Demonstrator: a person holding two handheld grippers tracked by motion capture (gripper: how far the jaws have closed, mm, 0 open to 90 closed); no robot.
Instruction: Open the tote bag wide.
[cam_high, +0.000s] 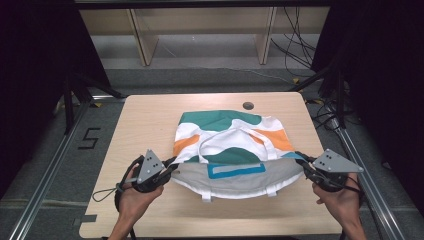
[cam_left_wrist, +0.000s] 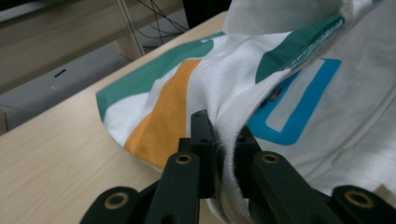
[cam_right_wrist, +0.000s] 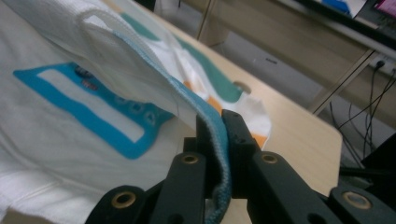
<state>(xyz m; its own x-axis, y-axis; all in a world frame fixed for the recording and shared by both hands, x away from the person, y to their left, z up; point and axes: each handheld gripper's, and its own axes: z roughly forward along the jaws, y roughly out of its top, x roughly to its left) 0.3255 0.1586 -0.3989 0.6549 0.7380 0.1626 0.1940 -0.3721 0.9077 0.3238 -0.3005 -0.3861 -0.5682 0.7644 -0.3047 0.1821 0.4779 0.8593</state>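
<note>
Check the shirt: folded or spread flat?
Partly folded. The shirt has its near part turned over, showing the inside label; both grippers pinch that edge.

Small label (cam_left_wrist: 275, 94) on garment (cam_left_wrist: 327, 121) unreadable

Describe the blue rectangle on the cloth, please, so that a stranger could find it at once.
Start at the wooden table and find the garment in its middle. Its near part is turned over, showing a pale inner side stretched between the left tongs and the right tongs. There lies the blue rectangle, a hollow frame, unlike the green and orange patches.
</note>
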